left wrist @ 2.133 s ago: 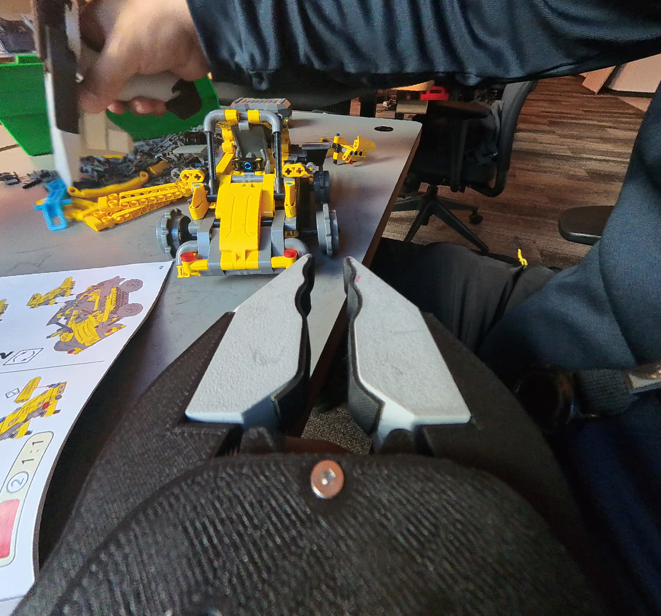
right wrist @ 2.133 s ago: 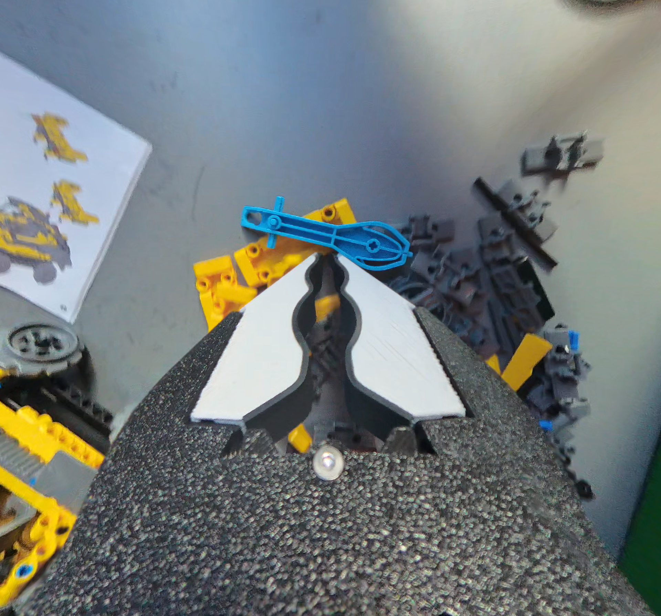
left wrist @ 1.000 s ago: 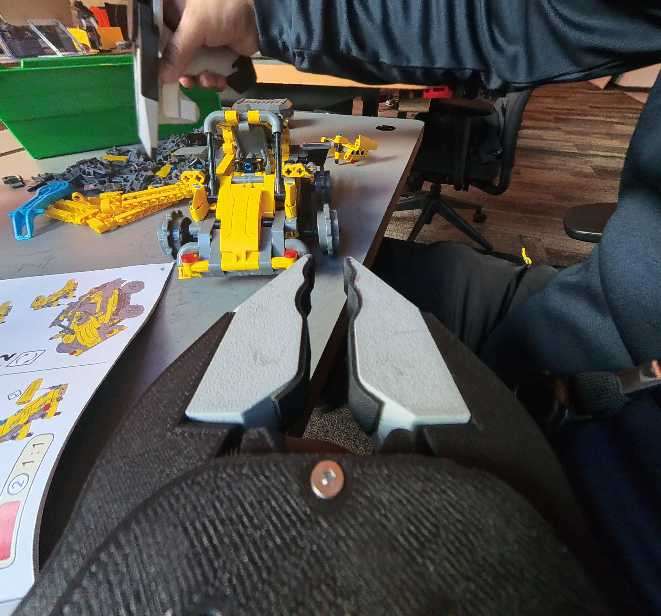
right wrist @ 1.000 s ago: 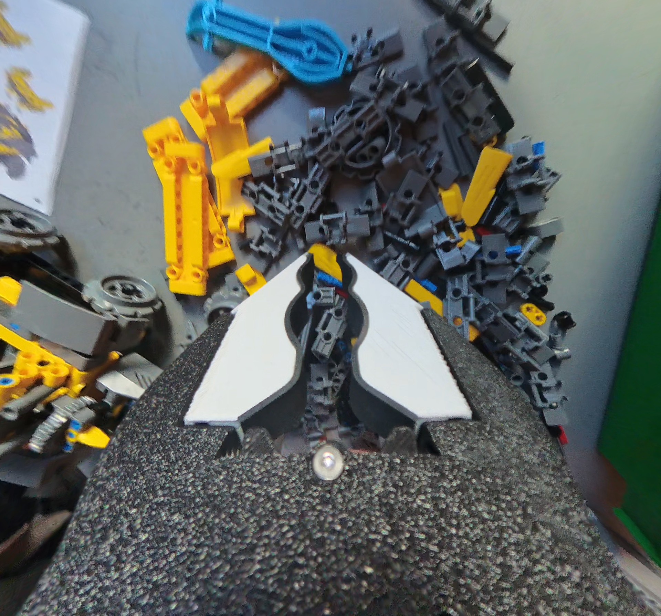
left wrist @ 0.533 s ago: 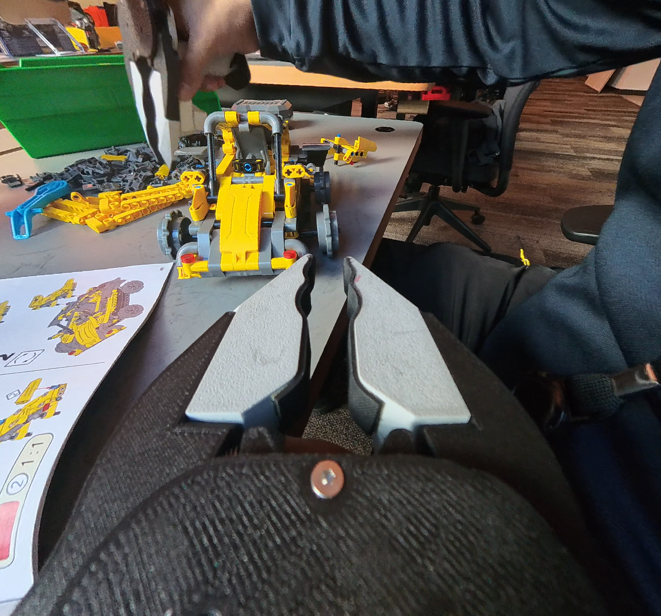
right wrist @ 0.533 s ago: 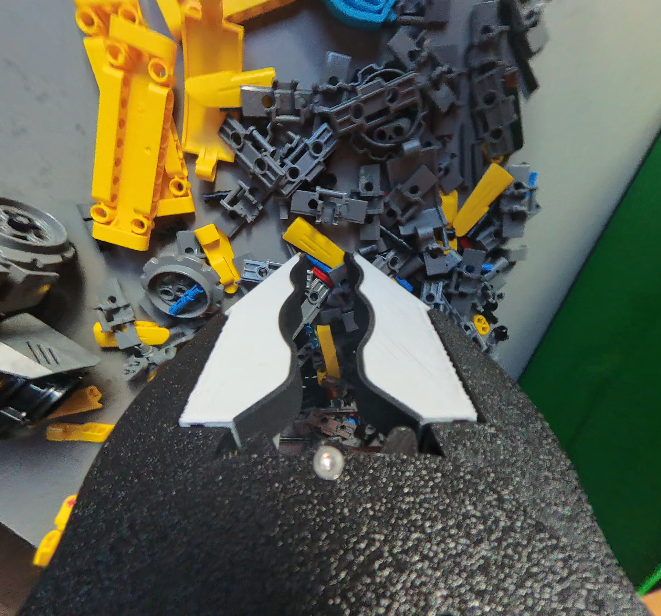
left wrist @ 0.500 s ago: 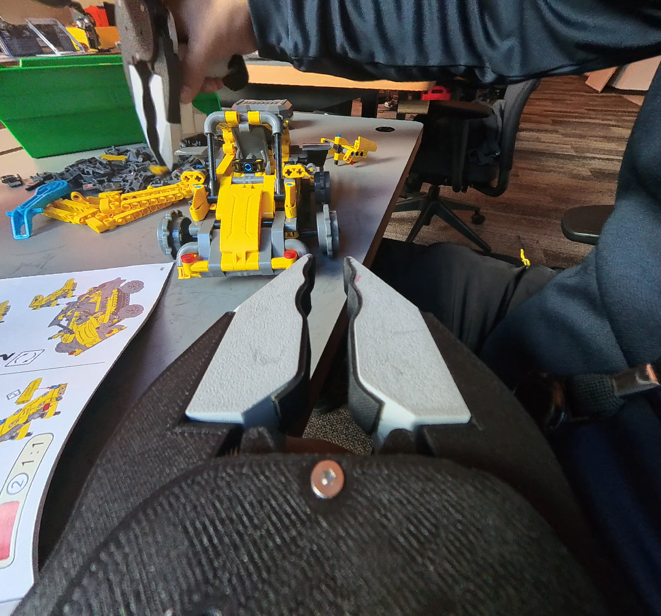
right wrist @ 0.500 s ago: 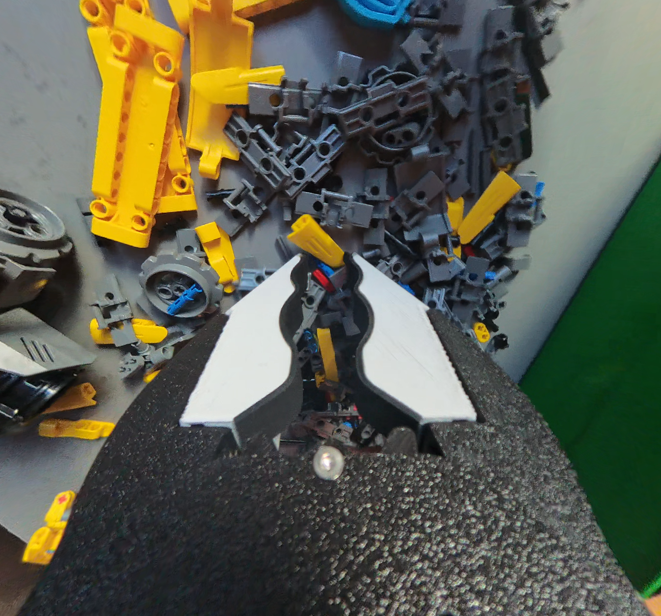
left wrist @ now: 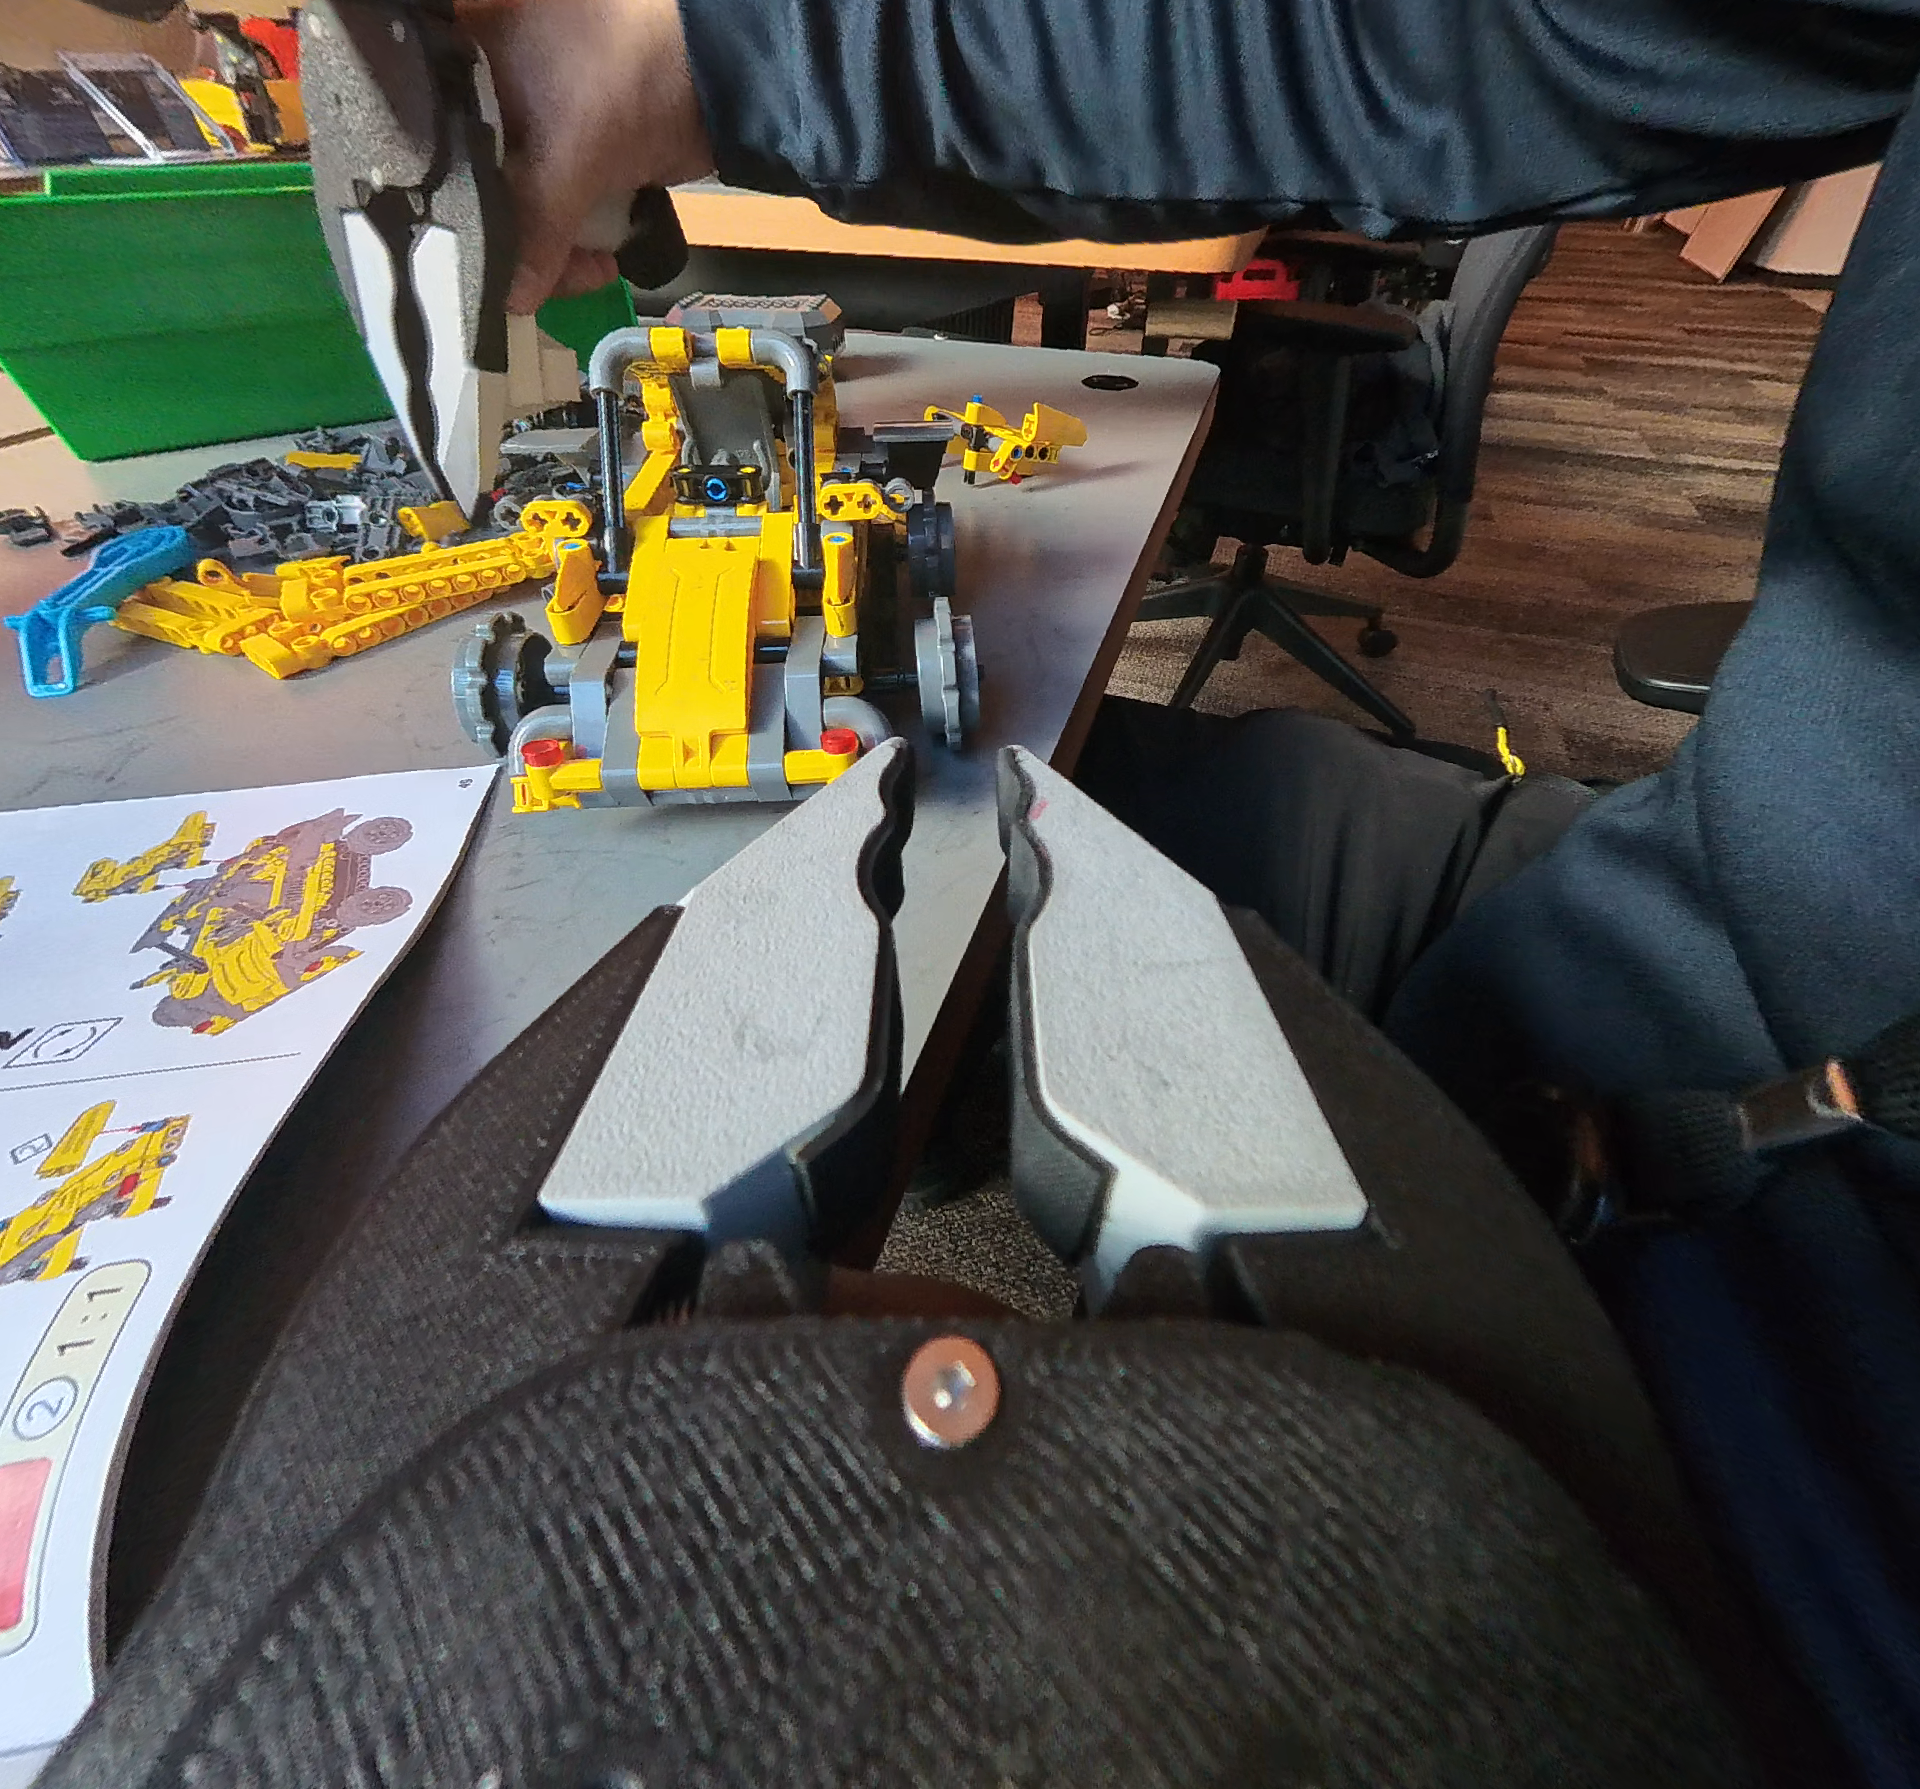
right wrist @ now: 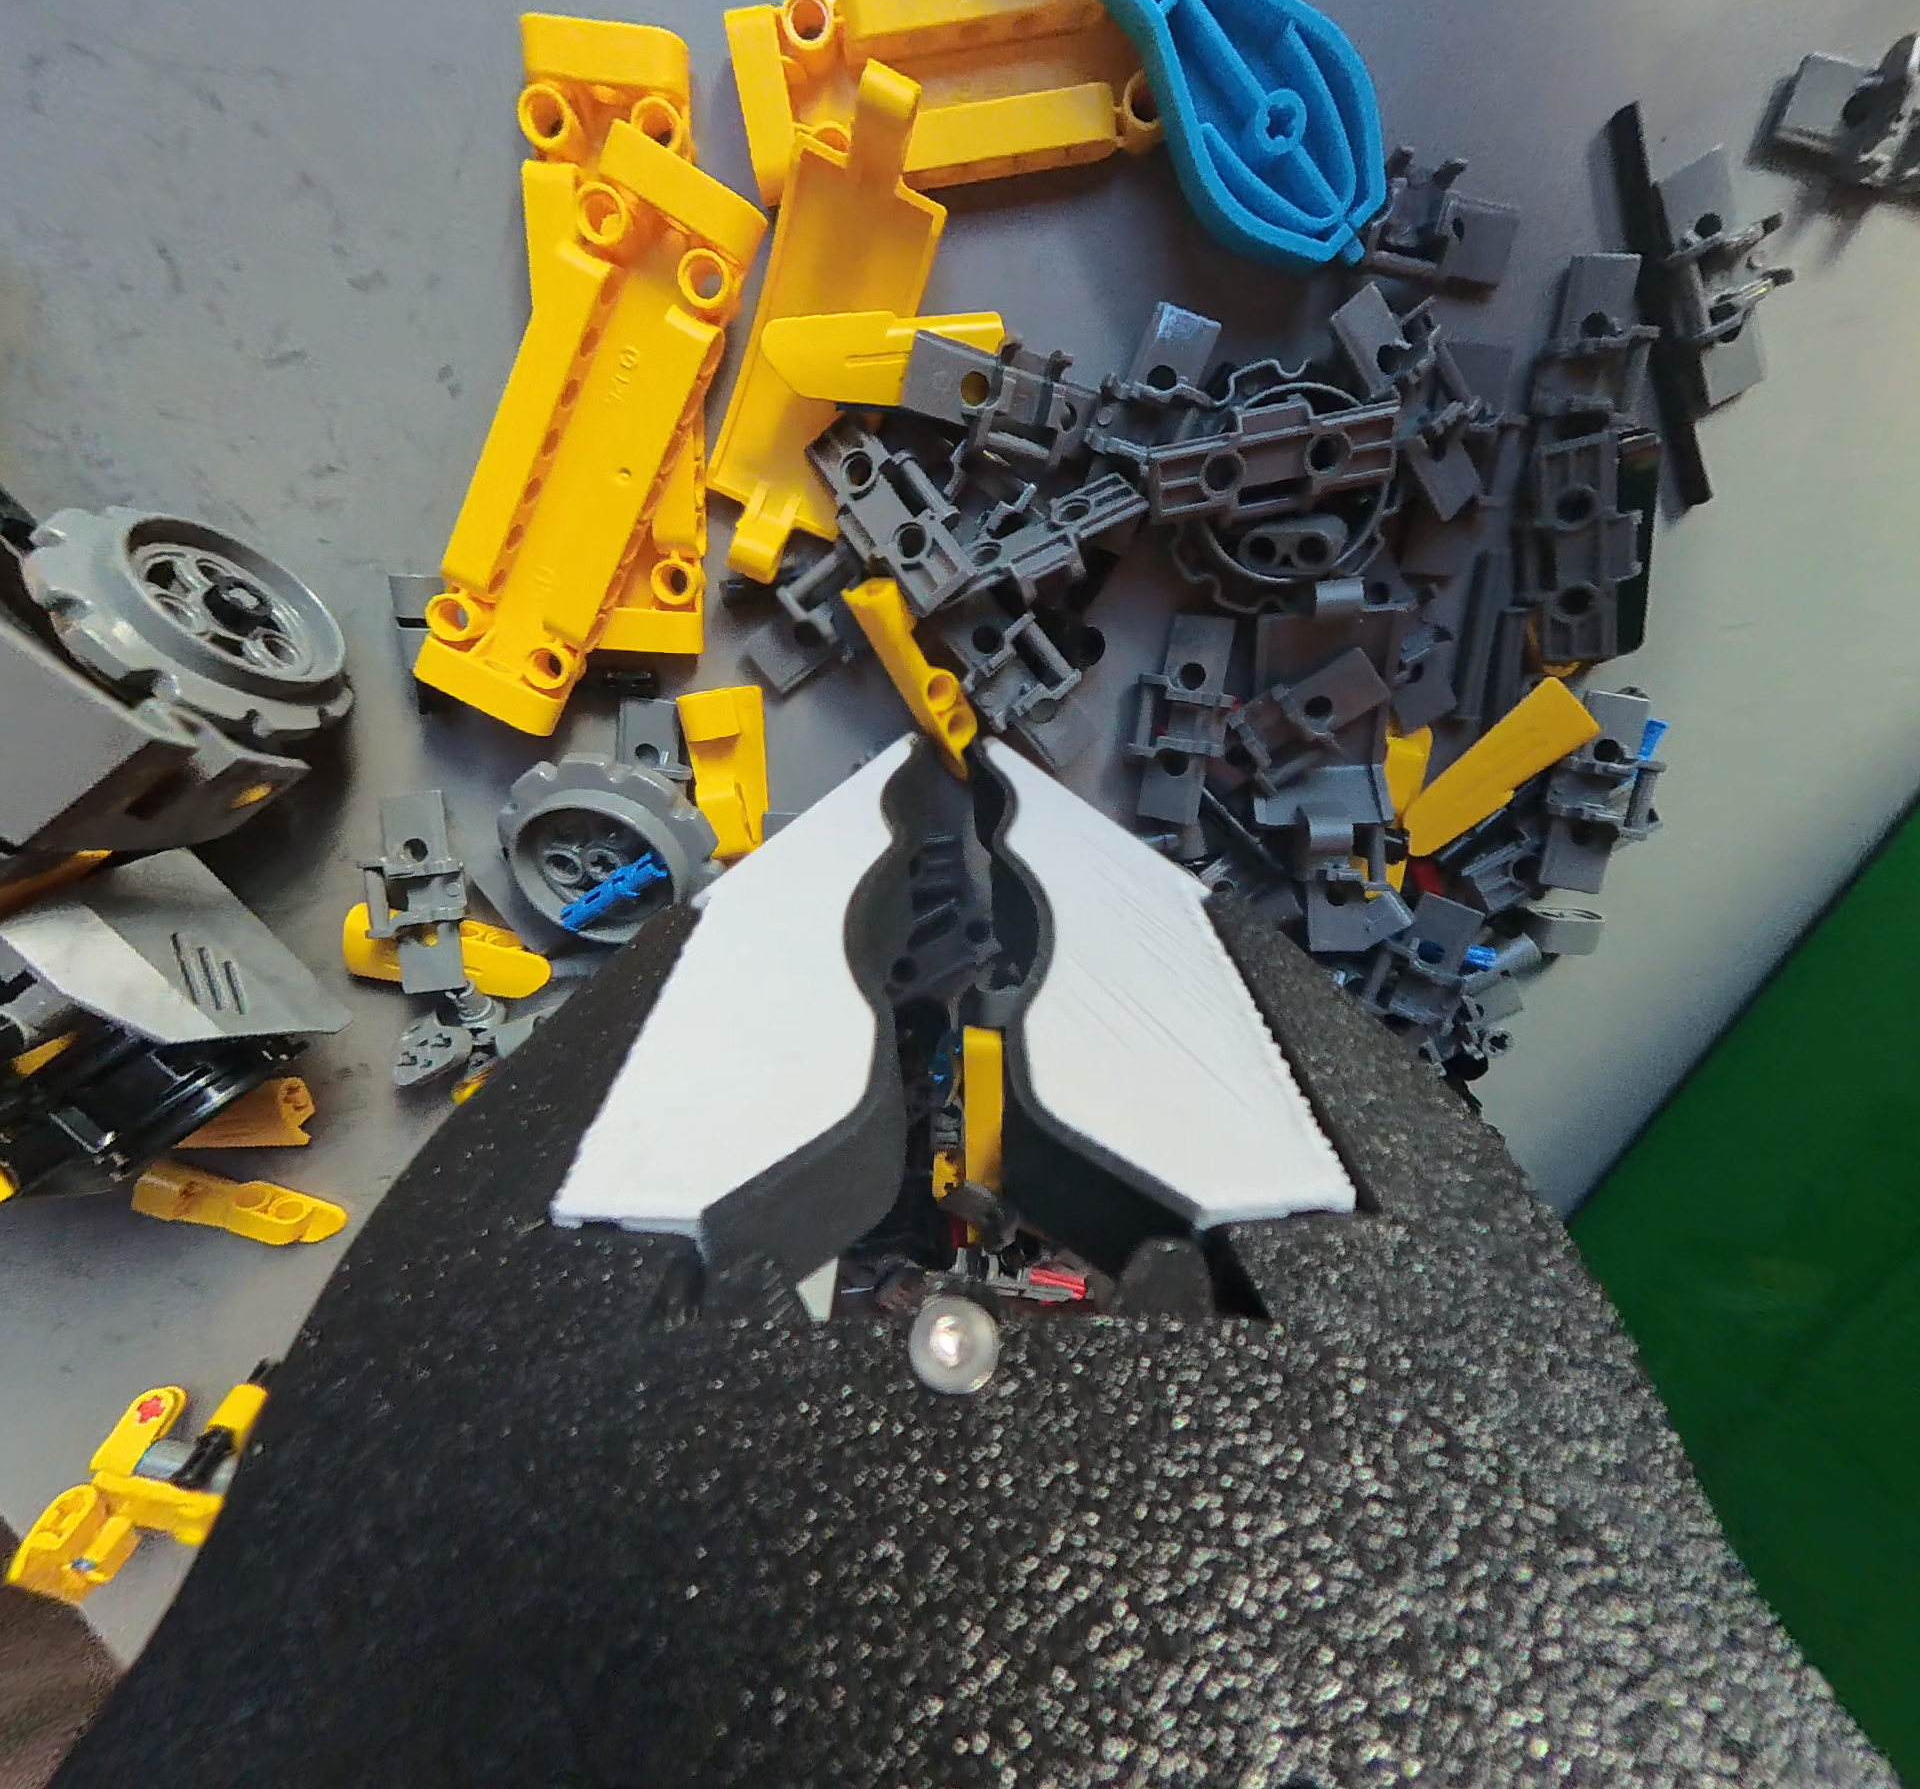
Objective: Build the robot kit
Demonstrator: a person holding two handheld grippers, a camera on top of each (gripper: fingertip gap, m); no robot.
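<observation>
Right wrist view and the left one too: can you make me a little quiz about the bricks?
1. True or false: the right tool pinches a yellow piece.
2. The vehicle is mostly: A red, B yellow, C green.
3. Fill in: the left tool holds ____.

Key: 1 true; 2 B; 3 nothing.
</observation>
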